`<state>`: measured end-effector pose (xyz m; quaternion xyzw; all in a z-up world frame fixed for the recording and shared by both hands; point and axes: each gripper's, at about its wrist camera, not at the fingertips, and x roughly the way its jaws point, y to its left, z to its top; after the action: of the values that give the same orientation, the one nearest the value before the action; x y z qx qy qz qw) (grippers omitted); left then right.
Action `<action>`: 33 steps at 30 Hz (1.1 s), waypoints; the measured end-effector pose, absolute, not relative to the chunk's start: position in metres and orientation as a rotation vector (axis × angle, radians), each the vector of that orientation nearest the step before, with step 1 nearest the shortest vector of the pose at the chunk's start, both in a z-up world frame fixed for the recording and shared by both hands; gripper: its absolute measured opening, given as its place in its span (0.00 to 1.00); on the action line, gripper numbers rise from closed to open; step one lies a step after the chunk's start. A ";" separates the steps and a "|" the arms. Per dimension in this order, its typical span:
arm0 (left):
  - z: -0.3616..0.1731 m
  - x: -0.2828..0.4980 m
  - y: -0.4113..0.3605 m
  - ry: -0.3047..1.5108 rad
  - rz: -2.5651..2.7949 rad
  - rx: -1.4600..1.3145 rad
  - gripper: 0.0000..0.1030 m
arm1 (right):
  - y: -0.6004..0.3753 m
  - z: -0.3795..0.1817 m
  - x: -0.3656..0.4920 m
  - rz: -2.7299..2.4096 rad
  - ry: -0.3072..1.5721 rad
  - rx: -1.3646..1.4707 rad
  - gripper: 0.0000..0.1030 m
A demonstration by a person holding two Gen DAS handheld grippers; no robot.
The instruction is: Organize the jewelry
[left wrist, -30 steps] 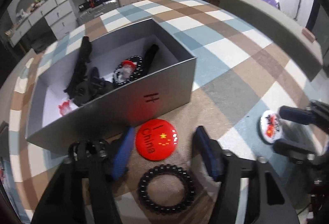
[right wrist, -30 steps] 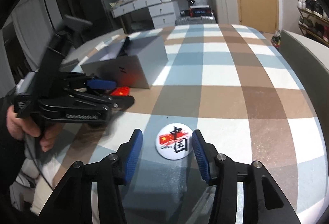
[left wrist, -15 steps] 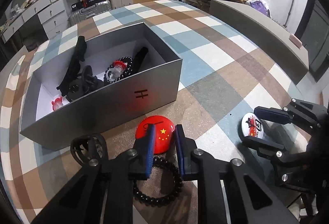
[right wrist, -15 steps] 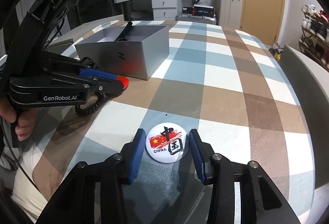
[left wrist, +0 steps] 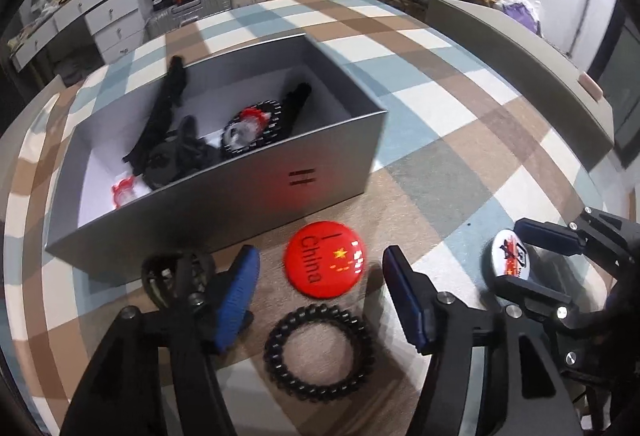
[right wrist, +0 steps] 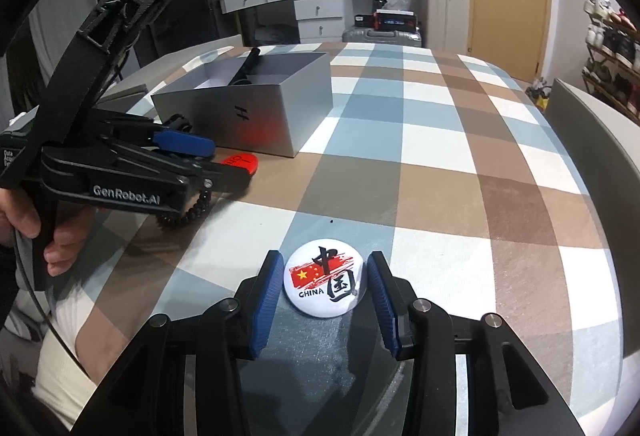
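A red "China" badge (left wrist: 324, 262) lies on the checked cloth in front of the grey box (left wrist: 240, 204). My left gripper (left wrist: 320, 268) straddles it; its jaws are opening and the pads stand clear of it. A black coil bracelet (left wrist: 276, 356) lies just below that badge. The white "China" badge (right wrist: 325, 278) lies flat on the cloth with my right gripper (right wrist: 325, 268) shut on its rim. The left wrist view shows that right gripper (left wrist: 508, 254) at the right edge. The box holds black hair pieces and a bead bracelet (left wrist: 256, 124).
A grey padded bench (left wrist: 520, 52) runs along the table's far right side. A person's hand (right wrist: 24, 216) holds the left gripper (right wrist: 232, 162) at the left of the right wrist view. Drawers, suitcases and a shoe rack stand beyond the table.
The left jaws were apart, closed tight over the red badge half a second ago, and now stand apart again around it. The right jaws narrowed onto the white badge.
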<state>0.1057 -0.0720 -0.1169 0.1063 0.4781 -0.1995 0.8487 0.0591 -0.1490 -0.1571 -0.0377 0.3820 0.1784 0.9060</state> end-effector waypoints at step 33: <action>-0.117 0.118 -0.050 1.048 -0.455 -0.078 0.45 | -0.157 -0.151 0.055 0.401 0.759 -0.001 0.41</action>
<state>0.1181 -0.0500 -0.1165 -0.0368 0.4958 -0.2153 0.8406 0.0553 -0.1568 -0.1513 -0.0006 0.3679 0.1942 0.9093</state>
